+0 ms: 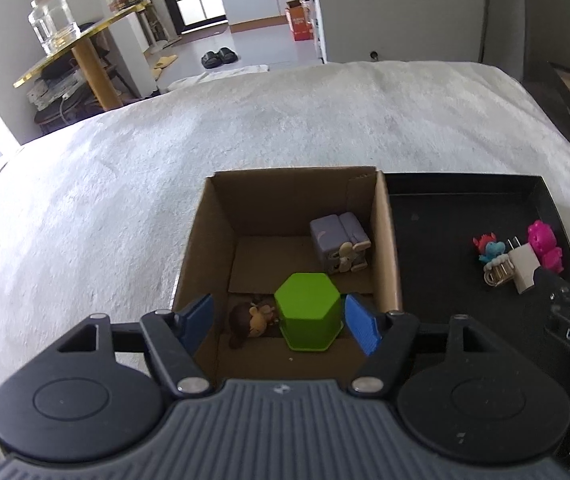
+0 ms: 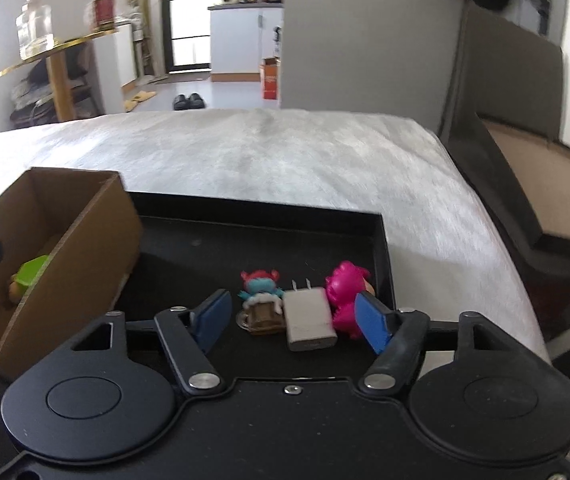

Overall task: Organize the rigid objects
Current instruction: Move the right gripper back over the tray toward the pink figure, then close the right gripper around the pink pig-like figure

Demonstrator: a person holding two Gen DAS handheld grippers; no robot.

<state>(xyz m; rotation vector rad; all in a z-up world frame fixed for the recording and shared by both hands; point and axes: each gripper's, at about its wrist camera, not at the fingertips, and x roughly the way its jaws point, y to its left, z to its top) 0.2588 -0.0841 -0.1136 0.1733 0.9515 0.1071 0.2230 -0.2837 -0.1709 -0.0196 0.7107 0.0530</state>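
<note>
A cardboard box (image 1: 385, 240) sits on a white bed beside a black tray (image 1: 465, 200). In the box lie a green hexagonal block (image 1: 309, 312), a purple block toy (image 1: 339, 242) and a small doll (image 1: 251, 320). My left gripper (image 1: 281, 322) is open above the box, its fingers either side of the green block without touching it. On the tray stand a white charger plug (image 2: 309, 318), a pink figure (image 2: 345, 294) and a blue-red figure (image 2: 261, 298). My right gripper (image 2: 293, 318) is open over the tray, just short of the plug.
The white fuzzy bed cover (image 1: 245, 132) spreads beyond the box and tray. A dark headboard panel (image 2: 525, 208) stands to the right. A gold side table (image 1: 81, 48) with glass jars stands off the bed at the far left.
</note>
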